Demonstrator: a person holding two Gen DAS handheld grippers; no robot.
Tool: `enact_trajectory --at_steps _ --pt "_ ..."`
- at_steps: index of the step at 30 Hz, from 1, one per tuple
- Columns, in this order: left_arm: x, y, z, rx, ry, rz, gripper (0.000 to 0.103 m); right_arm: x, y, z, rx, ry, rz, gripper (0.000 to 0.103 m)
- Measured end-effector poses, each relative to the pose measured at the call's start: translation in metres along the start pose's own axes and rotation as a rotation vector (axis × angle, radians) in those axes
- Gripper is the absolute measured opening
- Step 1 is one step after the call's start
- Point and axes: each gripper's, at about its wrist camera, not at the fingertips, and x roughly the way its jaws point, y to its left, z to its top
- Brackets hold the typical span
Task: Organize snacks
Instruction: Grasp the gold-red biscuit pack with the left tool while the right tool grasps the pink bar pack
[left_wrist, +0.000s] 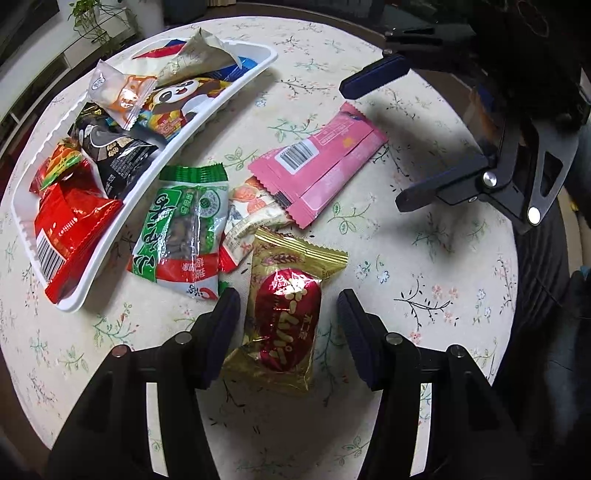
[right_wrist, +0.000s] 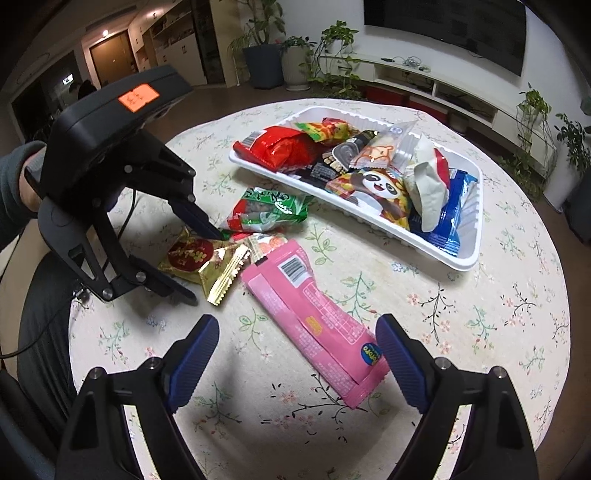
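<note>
White tray (left_wrist: 122, 236) sits at the left of the desk (left_wrist: 424, 266), already loaded with packets; four snacks lie loose on the cloth beside it. Left gripper (left_wrist: 288, 325) points steeply down over the gold-wrapped snack (left_wrist: 284, 317), fingers (left_wrist: 221, 332) half spread and straddling it: the left pad is just beside the wrapper's edge, the right pad stands clear, so nothing is pinched yet. The packet's long axis runs away from the camera, roughly along the fingers' line, so they would close across its short width. The green packet (left_wrist: 181, 236) lies just left of the gold one, near the tray rim. Further right, the pink packet (right_wrist: 317, 317) lies slanted, its far end over a small orange-and-white packet (left_wrist: 255, 210). Right gripper (right_wrist: 295, 354) hangs above its near end, fingers spread wide, gripping nothing. Judgement: left hand is nearer the gold snack, right hand the pink. The right wrist view shows the left gripper's fingertips down at desk level on either side of the gold wrapper, which the left view cannot confirm.
</note>
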Motion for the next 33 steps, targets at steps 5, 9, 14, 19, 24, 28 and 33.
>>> enact_trajectory --at_steps 5,9,14,19,24,28,33 --pt "0.004 -0.008 0.003 -0.006 0.023 0.024 0.053 0.003 -0.002 0.003 -0.017 0.023 0.007 0.089" --pt "0.008 -0.019 0.005 -0.022 0.026 0.088 0.035 0.005 -0.001 0.006 -0.045 0.038 0.009 0.085" --pt "0.008 -0.033 0.002 -0.050 0.014 0.142 0.029 0.012 0.000 0.008 -0.073 0.065 -0.005 0.082" --pt "0.005 -0.035 -0.008 -0.116 -0.003 0.122 0.029 0.017 0.007 0.013 -0.124 0.082 -0.008 0.081" --pt "-0.008 -0.036 -0.026 -0.238 -0.072 0.071 0.029 0.030 0.010 0.019 -0.187 0.142 -0.014 0.073" --pt "-0.018 -0.032 -0.045 -0.346 -0.142 0.048 0.029 0.043 0.007 0.021 -0.199 0.196 -0.006 0.068" --pt "-0.030 -0.036 -0.067 -0.430 -0.217 0.019 0.029 0.050 0.004 0.023 -0.191 0.231 0.018 0.067"
